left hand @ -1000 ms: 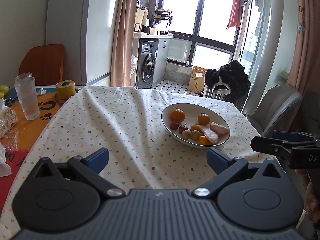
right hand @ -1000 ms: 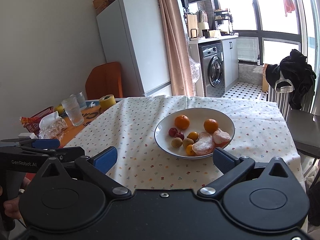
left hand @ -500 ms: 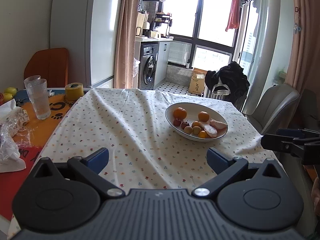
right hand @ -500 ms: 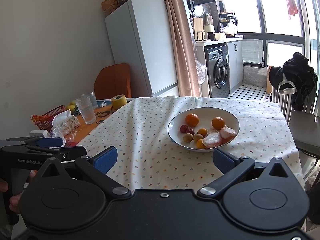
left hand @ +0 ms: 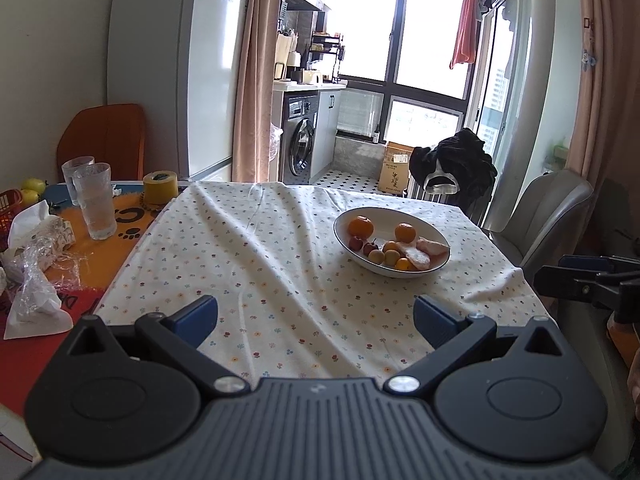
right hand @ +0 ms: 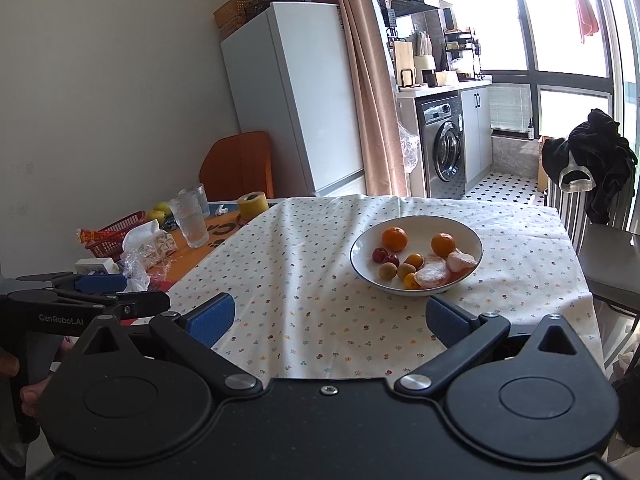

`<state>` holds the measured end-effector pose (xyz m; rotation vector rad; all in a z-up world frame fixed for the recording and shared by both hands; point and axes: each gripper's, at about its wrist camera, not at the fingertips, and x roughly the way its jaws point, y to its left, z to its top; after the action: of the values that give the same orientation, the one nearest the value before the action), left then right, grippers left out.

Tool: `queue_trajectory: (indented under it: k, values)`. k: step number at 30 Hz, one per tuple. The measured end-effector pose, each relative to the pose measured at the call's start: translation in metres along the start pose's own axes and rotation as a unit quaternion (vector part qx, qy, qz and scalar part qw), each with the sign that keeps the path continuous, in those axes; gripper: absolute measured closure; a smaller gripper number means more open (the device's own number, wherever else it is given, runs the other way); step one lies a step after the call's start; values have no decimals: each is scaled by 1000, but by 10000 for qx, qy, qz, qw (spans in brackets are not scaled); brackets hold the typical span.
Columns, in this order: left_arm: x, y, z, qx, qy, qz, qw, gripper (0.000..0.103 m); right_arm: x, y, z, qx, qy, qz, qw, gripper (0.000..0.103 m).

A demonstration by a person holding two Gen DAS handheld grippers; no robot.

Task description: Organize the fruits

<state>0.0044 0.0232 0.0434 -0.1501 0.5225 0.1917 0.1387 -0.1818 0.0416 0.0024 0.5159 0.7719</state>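
Fruit lies in a white bowl [right hand: 416, 258] with a dark rim, on the right half of a table under a flowered cloth [right hand: 304, 280]. Toward the bowl's far side sit two oranges [right hand: 394, 238], apart from each other. In front of them are two small red fruits [right hand: 380, 255] touching, two tan round ones [right hand: 388, 271] side by side, and two small orange ones [right hand: 414, 260]. Along the near right rim lie two pale, frosted orange pieces [right hand: 432, 273], one overlapping the other; what they are is hard to tell.

The right gripper [right hand: 326, 320] hangs over the near edge of the cloth, blue pads [right hand: 210, 317] spread wide with nothing between them, well short of the bowl. The left gripper [left hand: 316, 316] is likewise wide apart and empty, over the near edge with the bowl ahead and to its right. Each gripper shows at the margin of the other's view; a hand [right hand: 24, 396] grips the left one's handle.

Left of the cloth, on an orange mat [left hand: 128, 216], stand two clear glasses [left hand: 96, 200], a yellow tape roll [left hand: 160, 188], crumpled plastic and tissue [left hand: 36, 272] and a red basket [right hand: 116, 232] with green fruit [right hand: 160, 208] behind it. A grey chair [left hand: 548, 216] stands at the table's right, a white fridge [left hand: 180, 72] and a washing machine [left hand: 300, 146] beyond.
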Motion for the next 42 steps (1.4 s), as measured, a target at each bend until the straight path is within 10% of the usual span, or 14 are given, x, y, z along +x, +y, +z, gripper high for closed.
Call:
queue_trajectory:
  k: [42]
  values:
    - [-2, 1, -2, -42, 26, -28, 10000, 0, 1, 1, -5, -27, 86, 12, 10000, 0]
